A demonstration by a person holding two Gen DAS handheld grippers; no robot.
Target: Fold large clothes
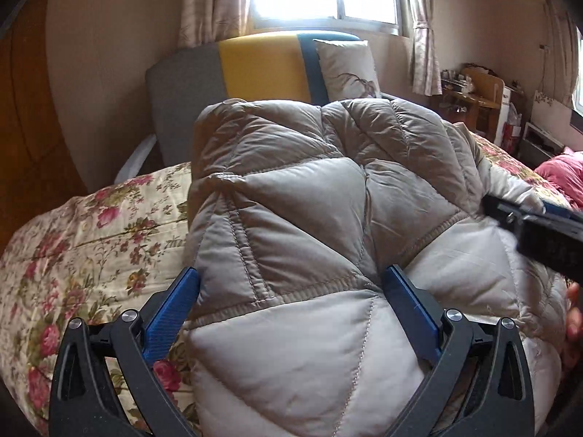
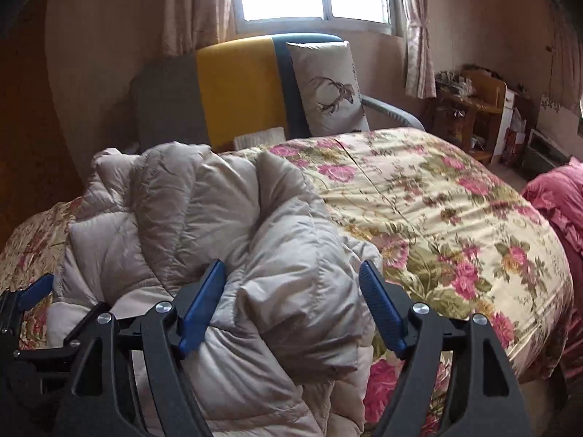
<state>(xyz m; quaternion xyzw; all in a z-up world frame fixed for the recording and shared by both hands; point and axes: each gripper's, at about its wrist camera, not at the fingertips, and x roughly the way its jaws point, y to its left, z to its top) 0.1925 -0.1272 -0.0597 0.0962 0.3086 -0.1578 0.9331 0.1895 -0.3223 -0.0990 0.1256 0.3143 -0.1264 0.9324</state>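
A beige quilted down jacket (image 1: 309, 200) lies bunched on a floral bedspread (image 1: 91, 236). My left gripper (image 1: 291, 284) is open, its blue fingers set wide on either side of a puffy fold of the jacket near its front edge. My right gripper (image 2: 293, 276) is open too, its fingers astride the right end of the jacket (image 2: 226, 218), above the bedspread (image 2: 437, 200). The right gripper's body shows at the right edge of the left wrist view (image 1: 539, 222). The left gripper shows at the left edge of the right wrist view (image 2: 29, 298).
An armchair with a yellow, grey and blue back (image 2: 233, 87) and a deer-print cushion (image 2: 324, 87) stands behind the bed under a window. A pink quilt (image 2: 557, 200) lies at the right. A cluttered wooden shelf (image 2: 470, 109) stands at the far right.
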